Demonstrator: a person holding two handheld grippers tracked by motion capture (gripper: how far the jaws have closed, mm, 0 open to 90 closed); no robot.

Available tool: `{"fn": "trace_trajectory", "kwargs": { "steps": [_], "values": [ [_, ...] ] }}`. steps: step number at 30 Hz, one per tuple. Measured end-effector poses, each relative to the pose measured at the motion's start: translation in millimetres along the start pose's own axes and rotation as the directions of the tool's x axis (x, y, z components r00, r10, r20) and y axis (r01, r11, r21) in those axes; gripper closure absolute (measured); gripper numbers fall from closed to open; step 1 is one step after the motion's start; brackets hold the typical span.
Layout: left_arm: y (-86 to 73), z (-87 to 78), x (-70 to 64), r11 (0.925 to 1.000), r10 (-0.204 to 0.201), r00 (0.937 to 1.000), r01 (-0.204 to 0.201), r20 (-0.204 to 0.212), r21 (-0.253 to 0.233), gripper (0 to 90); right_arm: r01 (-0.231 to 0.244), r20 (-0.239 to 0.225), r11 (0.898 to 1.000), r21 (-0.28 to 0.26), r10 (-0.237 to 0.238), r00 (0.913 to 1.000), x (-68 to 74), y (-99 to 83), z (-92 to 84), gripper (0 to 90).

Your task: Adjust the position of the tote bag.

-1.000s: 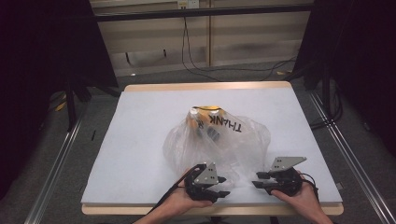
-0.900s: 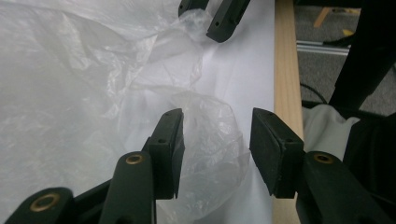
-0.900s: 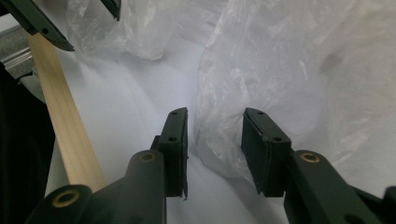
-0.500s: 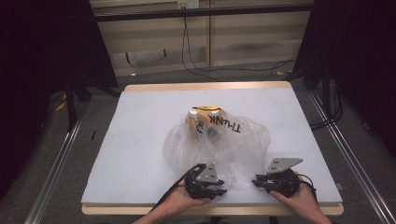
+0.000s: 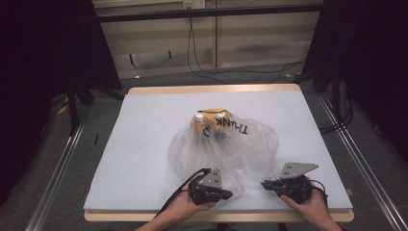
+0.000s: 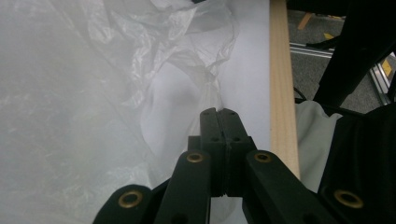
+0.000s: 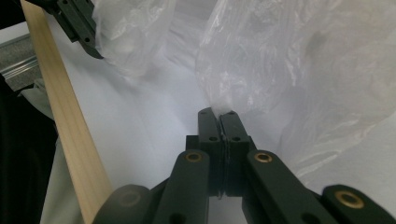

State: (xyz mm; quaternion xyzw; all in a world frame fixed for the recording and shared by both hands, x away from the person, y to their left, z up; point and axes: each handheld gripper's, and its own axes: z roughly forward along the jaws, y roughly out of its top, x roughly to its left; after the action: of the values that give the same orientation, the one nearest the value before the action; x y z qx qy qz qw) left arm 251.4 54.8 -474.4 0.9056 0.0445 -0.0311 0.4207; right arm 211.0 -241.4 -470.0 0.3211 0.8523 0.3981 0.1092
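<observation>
Two grippers pinching one clear plastic bag [image 5: 226,147] at near edge of white table [image 5: 144,144].
Left gripper [image 5: 230,195] has jaws pressed together on a twisted strand of the film, seen close in left gripper view [image 6: 217,111]; right gripper [image 5: 264,184] likewise clamped on a fold of the bag, seen in right gripper view [image 7: 218,112]; bag sits mid-table, crumpled and bulging, black lettering on top; orange and white contents [image 5: 204,120] inside at far end, not identifiable; both hands low, by the wooden table rim.
</observation>
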Motion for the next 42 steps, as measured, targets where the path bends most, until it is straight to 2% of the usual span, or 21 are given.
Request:
{"fn": "trace_trajectory", "kwargs": {
  "steps": [3, 5, 6, 11, 14, 19, 22, 23, 29, 32, 36, 39, 42],
  "values": [
    [-0.1, -3.6, -0.2, 0.9996, -0.003, 1.0, 0.004, 0.005, -0.03, 90.0, -0.004, -0.014, 1.0, -0.025, 0.004, 0.9999, -1.2, 0.4, -3.1, 89.9],
    [0.5, -6.5, -1.0, 0.9984, -0.017, 0.9996, 0.018, 0.024, -0.054, 90.0, 0.001, -0.014, 0.999, -0.04, -0.002, 0.9999, -0.7, 1.0, -4.6, 89.9],
    [1.9, -9.8, -2.7, 0.9976, -0.01, 0.9997, 0.011, 0.024, -0.068, 90.0, 0.008, -0.022, 0.998, -0.068, -0.01, 0.9997, 1.2, 2.1, -7.4, 89.9],
    [3.1, -15.1, -4.6, 0.9957, -0.01, 0.9994, 0.013, 0.034, -0.092, 90.0, 0.001, -0.033, 0.993, -0.116, -0.004, 0.9995, 2.8, 3.7, -13.9, 90.0],
    [5.6, -21.9, -4.1, 0.9941, -0.006, 0.9996, 0.009, 0.027, -0.108, 90.0, -0.008, -0.021, 0.991, -0.137, 0.005, 0.9998, 1.8, 3.8, -19.0, 90.0],
    [9.6, -37.5, -4.0, 0.9856, -0.009, 0.9999, 0.01, 0.008, -0.169, 90.0, -0.017, -0.027, 0.984, -0.177, 0.012, 0.9996, 1.5, 8.3, -24.8, 90.0],
    [10.3, -42.5, -2.3, 0.9841, -0.009, 0.9999, 0.008, -0.005, -0.177, 90.0, -0.013, -0.032, 0.982, -0.189, 0.007, 0.9995, 1.4, 10.0, -26.2, 90.0],
    [10.5, -43.7, -2.2, 0.9803, -0.022, 0.9997, 0.019, -0.009, -0.197, 90.0, -0.012, -0.03, 0.981, -0.191, 0.006, 0.9995, 1.9, 11.2, -26.9, 90.0],
    [12.9, -53.8, -1.8, 0.9759, -0.014, 0.9995, 0.007, -0.027, -0.218, 90.0, 0.0, -0.046, 0.971, -0.238, -0.011, 0.9989, 3.2, 23.3, -29.7, 90.0],
    [13.8, -56.8, -2.2, 0.976, -0.013, 0.9993, 0.005, -0.035, -0.218, 90.0, 0.003, -0.05, 0.967, -0.256, -0.017, 0.9986, 2.9, 27.7, -30.5, 90.0],
    [14.8, -61.4, -1.7, 0.9715, -0.021, 0.9989, 0.01, -0.043, -0.237, 90.0, 0.017, -0.034, 0.956, -0.292, -0.028, 0.999, 3.5, 37.4, -35.4, 90.0],
    [15.6, -66.5, 0.0, 0.9681, -0.024, 0.9987, 0.012, -0.046, -0.25, 90.0, 0.022, -0.027, 0.955, -0.297, -0.032, 0.9991, 3.4, 39.9, -36.6, 90.0],
    [16.4, -72.4, 1.3, 0.9654, -0.025, 0.998, 0.009, -0.059, -0.261, 90.0, 0.018, -0.041, 0.953, -0.301, -0.032, 0.9987, 1.7, 44.8, -37.2, 90.0]
  ]
}}
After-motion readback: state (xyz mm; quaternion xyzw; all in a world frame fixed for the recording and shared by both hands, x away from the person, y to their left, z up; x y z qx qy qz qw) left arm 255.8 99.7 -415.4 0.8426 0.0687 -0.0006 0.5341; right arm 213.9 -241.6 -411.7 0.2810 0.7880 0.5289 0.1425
